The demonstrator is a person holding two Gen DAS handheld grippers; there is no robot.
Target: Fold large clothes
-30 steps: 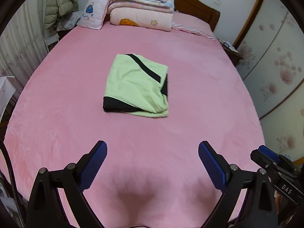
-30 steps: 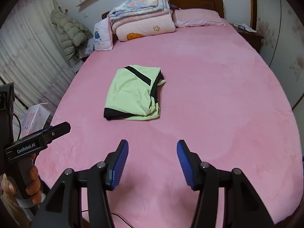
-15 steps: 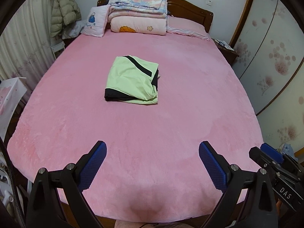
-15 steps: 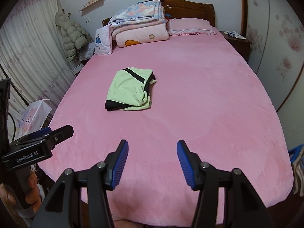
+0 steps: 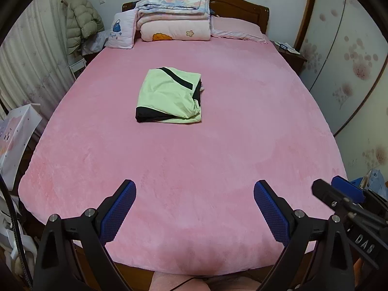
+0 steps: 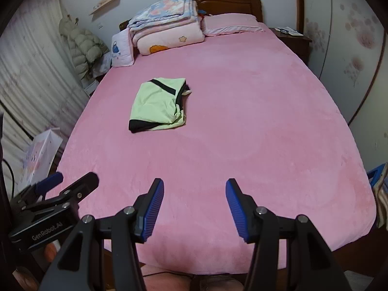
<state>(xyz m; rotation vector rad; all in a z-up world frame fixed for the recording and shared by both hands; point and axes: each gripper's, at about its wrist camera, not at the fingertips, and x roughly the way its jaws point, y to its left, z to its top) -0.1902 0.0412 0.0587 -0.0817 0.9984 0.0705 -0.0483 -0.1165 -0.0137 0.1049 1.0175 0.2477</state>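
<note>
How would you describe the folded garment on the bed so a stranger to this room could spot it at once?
Start with the big pink bed. On its middle, well short of the stacked quilts at the headboard, lies the folded garment. It is the only pale green item, with black bands, lying flat and alone.

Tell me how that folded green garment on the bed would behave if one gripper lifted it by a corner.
The green garment looks like thin, soft cloth, so it would probably droop and unfold. Its loose layered edges suggest the fold won't hold. It likely weighs little.
</note>
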